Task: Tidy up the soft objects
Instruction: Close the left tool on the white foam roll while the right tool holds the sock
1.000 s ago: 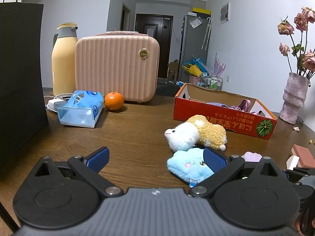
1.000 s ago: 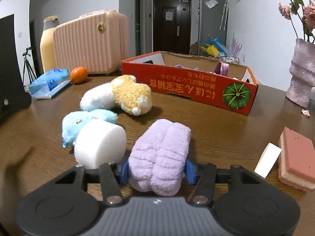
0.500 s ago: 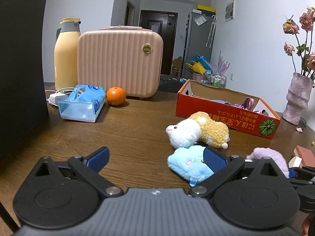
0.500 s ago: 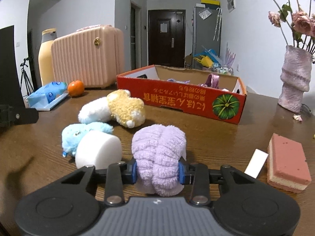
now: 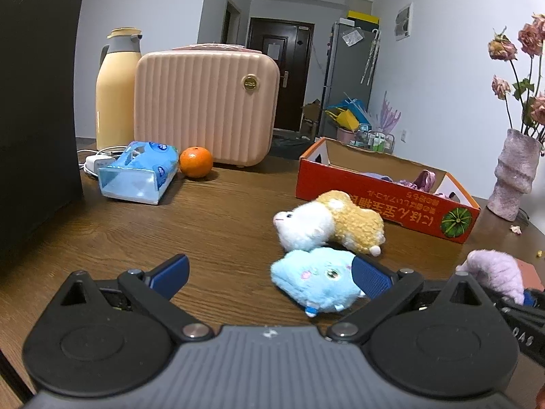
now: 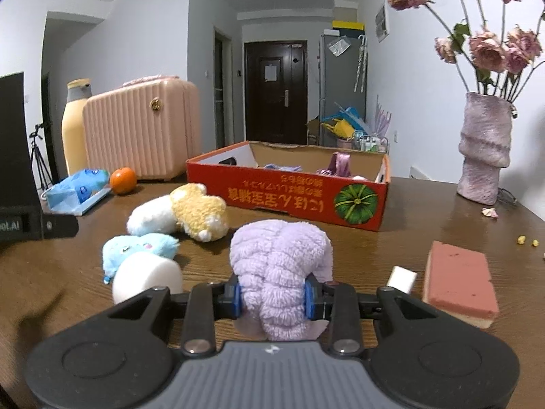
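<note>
My right gripper (image 6: 273,298) is closing its jaws on a fluffy purple cloth (image 6: 279,255), and the blue pads squeeze its sides and hold it just above the table. The same cloth (image 5: 494,269) shows at the right edge of the left wrist view. My left gripper (image 5: 269,269) is open, low over the table, and holds nothing. A blue plush toy (image 5: 313,279) lies against its right finger. Behind it lies a white and yellow plush (image 5: 327,221). The red cardboard box (image 6: 289,194) stands beyond, with purple fabric inside.
A white foam cylinder (image 6: 146,279) sits left of the right gripper, a pink sponge (image 6: 460,279) and small white block to its right. A vase of dried roses (image 6: 483,156) stands far right. Pink suitcase (image 5: 204,109), thermos (image 5: 115,85), orange (image 5: 196,162), tissue pack (image 5: 139,173) line the back left.
The right gripper's pads have closed in on the purple cloth, bunched it up and raised it off the table. The left gripper has stayed open and about in place.
</note>
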